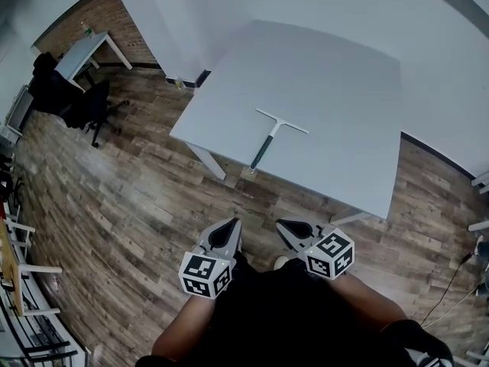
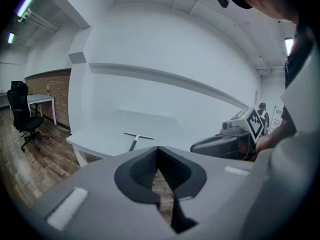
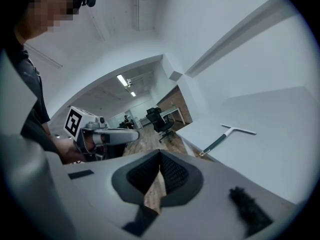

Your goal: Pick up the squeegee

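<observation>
Wood-plank floor (image 1: 137, 197) surrounds a white table (image 1: 336, 82); the squeegee (image 1: 272, 134) lies flat near its front edge, handle toward the person. Left gripper (image 1: 228, 226) and right gripper (image 1: 288, 225) hover well short of it, jaws pressed together, empty

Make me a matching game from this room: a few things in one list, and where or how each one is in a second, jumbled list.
Things:
1. squeegee
2. office chair
3. left gripper
4. table

Descriptions:
A. black, standing on the wood floor near the brick wall
B. white, with one tool on it
C. jaws shut, nothing between them
D. lying flat, handle end toward the table's near edge

Pairs: 1-D, 2-A, 3-C, 4-B
</observation>
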